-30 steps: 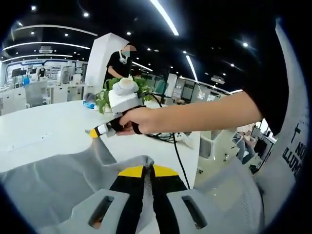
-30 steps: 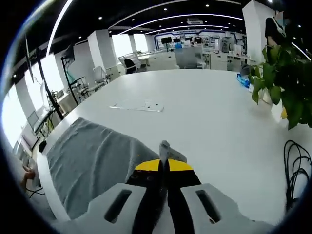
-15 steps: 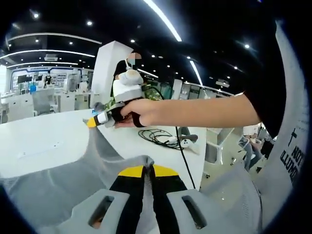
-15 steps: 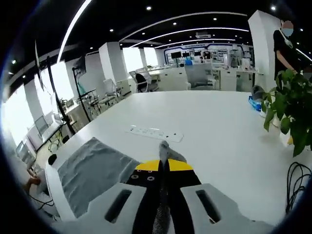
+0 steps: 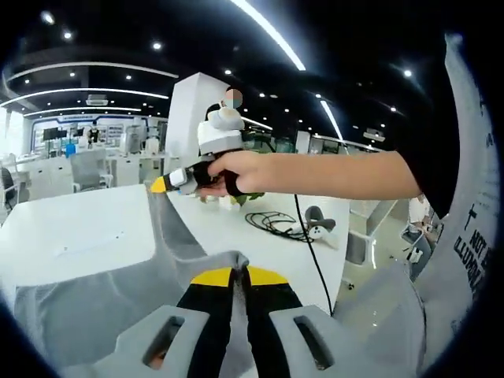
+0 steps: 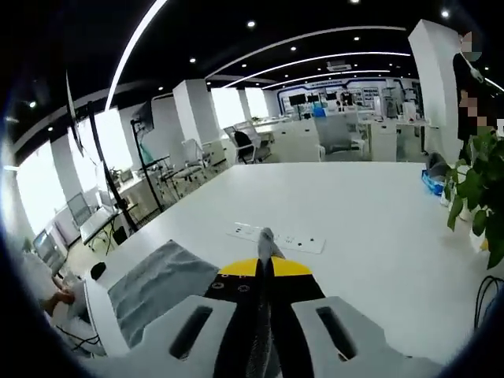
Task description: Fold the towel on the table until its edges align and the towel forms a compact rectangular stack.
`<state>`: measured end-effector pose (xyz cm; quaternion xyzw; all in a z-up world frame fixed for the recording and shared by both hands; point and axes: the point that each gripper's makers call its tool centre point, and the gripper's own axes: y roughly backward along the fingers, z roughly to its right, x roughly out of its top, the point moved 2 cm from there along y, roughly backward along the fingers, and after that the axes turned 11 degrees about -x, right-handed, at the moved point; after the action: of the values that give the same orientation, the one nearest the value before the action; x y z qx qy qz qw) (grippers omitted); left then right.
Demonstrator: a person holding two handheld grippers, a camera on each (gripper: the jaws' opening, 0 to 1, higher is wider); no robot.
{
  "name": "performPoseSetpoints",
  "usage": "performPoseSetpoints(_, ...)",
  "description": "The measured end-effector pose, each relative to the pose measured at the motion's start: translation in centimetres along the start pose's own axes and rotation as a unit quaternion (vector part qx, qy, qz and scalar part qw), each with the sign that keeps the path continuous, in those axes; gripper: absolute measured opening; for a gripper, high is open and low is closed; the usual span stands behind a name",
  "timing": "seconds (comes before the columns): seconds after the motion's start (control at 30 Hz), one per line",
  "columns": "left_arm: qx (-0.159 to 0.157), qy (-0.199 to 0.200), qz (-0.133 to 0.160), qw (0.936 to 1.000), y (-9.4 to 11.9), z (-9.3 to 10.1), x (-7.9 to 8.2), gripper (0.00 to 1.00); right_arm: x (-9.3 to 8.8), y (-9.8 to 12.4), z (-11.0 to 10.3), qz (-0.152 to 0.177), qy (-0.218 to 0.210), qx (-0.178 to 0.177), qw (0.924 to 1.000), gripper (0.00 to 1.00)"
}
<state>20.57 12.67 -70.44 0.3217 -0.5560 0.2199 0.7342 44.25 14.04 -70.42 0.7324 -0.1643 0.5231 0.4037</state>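
You've raised both corners higher: your left gripper [image 5: 236, 276] and right gripper [image 6: 265, 264] stay clenched on the towel [image 5: 102, 291], now lifting off the table [image 6: 354, 205], ready to fold.

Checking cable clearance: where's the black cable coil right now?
Left gripper view, right of centre: the black cable coil lies on the white table, beyond the right gripper and under the person's forearm.

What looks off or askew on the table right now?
Nothing is spilled or damaged. The grey towel is lifted off the white table, pinched at two corners by the left gripper and right gripper, so it hangs slanted mid-fold.
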Motion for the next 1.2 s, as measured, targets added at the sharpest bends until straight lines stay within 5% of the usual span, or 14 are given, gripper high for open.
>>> performPoseSetpoints(0.53,0.034,-0.001,0.001,0.9994,1.9,-1.7,0.4,0.05,1.0,0.2,-2.0,0.005,0.016,0.015,0.9997,0.01)
performPoseSetpoints(1.2,0.058,0.002,-0.005,0.9983,3.8,-1.3,-0.2,0.05,0.9,-0.6,-4.3,0.003,0.014,0.035,0.9993,0.01)
